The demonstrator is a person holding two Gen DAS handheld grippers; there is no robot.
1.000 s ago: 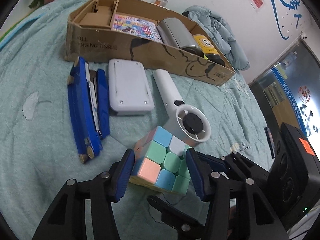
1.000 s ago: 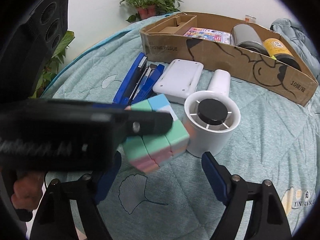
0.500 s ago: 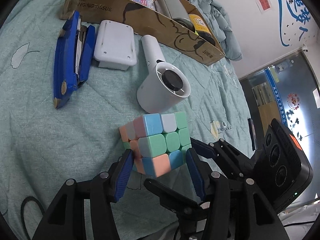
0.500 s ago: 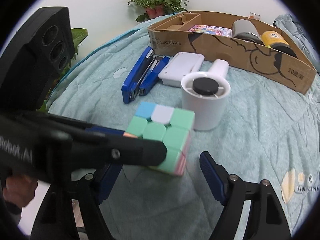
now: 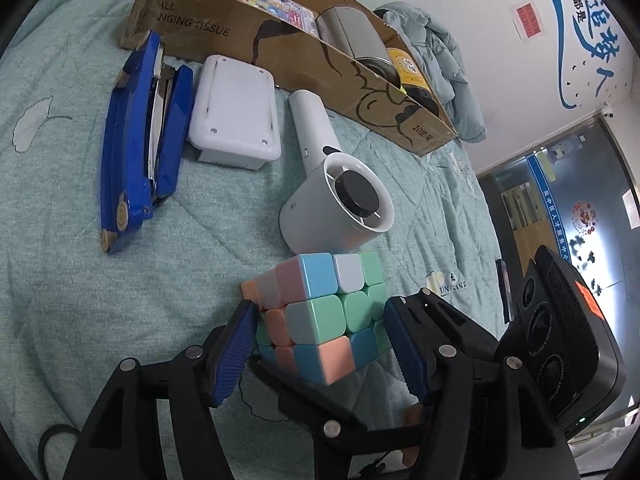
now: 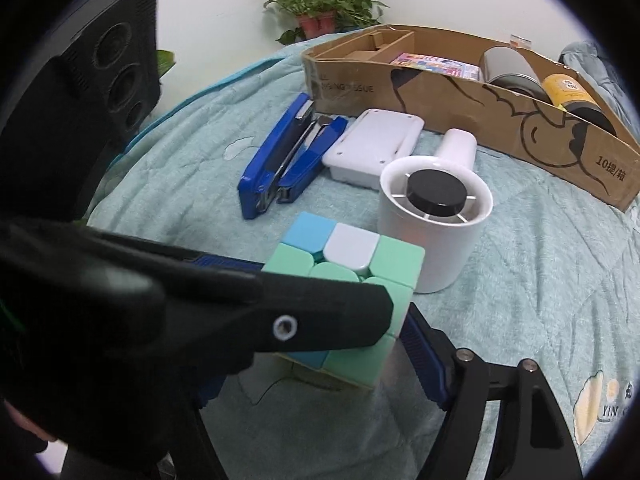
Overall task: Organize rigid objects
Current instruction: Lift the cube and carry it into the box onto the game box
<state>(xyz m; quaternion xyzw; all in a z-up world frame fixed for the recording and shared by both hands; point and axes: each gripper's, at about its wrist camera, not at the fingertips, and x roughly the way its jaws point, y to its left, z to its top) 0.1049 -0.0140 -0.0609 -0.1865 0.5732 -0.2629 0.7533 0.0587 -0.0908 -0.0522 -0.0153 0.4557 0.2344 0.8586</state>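
Note:
A pastel puzzle cube point(image 5: 324, 316) is held above the teal quilt, clamped between the blue pads of my left gripper point(image 5: 320, 344). It also shows in the right wrist view point(image 6: 352, 272), where the left gripper's black finger crosses in front of it. My right gripper point(image 6: 308, 364) has closed in around the cube's lower part; its right pad point(image 6: 420, 360) sits beside the cube's right face, and its left finger is hidden, so contact is unclear. A white handheld fan point(image 5: 336, 200), a white box point(image 5: 236, 120) and a blue stapler point(image 5: 140, 132) lie on the quilt.
A long cardboard box point(image 5: 320, 56) at the back holds a small carton, a colourful packet, a metal tin point(image 5: 352, 44) and a dark jar point(image 6: 576, 96). A potted plant point(image 6: 320, 12) stands behind it. A grey jacket point(image 5: 444, 68) lies at the far right.
The left gripper has carried the cube a little nearer the fan. The right gripper has narrowed and moved in around the cube's lower part.

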